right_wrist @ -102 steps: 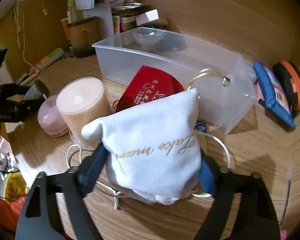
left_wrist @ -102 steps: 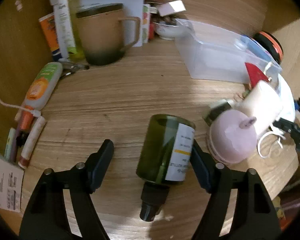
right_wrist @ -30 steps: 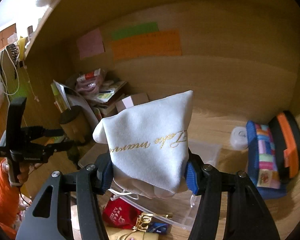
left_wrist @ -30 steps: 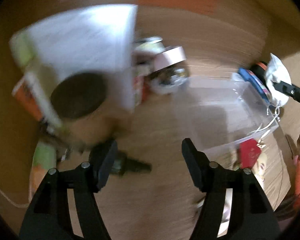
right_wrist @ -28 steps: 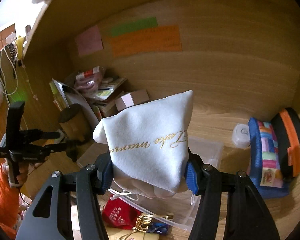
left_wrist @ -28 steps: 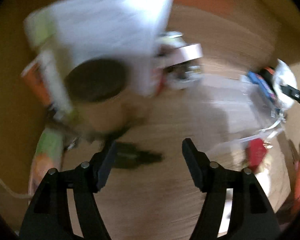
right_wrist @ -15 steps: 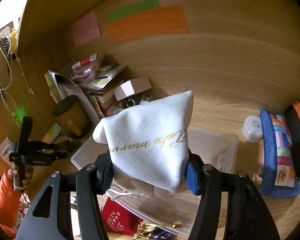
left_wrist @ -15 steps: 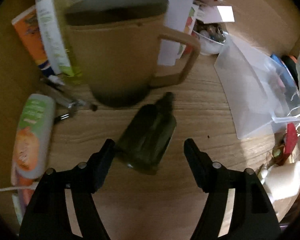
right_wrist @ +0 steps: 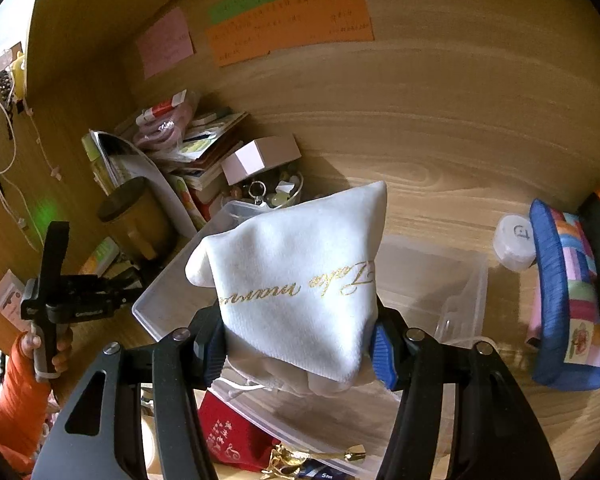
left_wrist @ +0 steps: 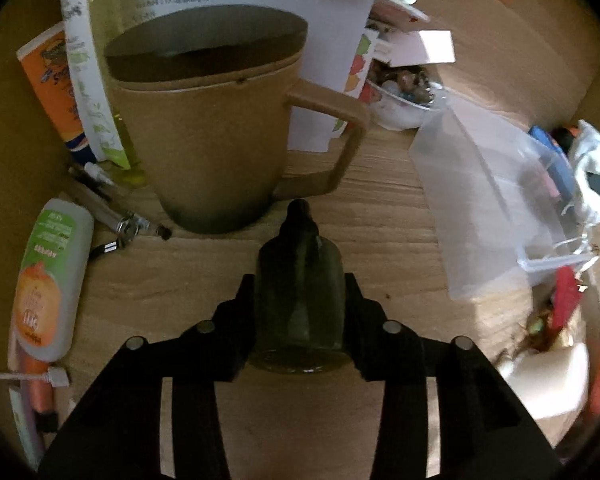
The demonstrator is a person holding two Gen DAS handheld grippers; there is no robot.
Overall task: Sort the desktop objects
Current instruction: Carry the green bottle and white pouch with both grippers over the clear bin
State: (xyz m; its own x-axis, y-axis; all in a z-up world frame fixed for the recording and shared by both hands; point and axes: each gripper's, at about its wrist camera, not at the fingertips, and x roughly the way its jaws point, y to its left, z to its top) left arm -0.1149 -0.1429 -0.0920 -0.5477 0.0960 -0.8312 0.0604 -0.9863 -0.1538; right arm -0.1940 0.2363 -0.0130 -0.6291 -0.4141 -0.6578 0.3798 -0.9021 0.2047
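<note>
Trouble looms — my left gripper (left_wrist: 299,312) pinches the green bottle (left_wrist: 299,300) near the mug (left_wrist: 216,140), my right gripper (right_wrist: 296,340) clamps the white pouch (right_wrist: 300,284) above the clear bin (right_wrist: 440,280) — smooth glass may slip.

Both fisheye views bend strongly toward black corners. The left wrist view is dim and warm; the mug (left_wrist: 204,136) sits in shadow, and things right of it, past the clear bin (left_wrist: 480,200), smear with blur. The right wrist view is brighter and sharp, the white pouch (right_wrist: 300,280) well lit.
</note>
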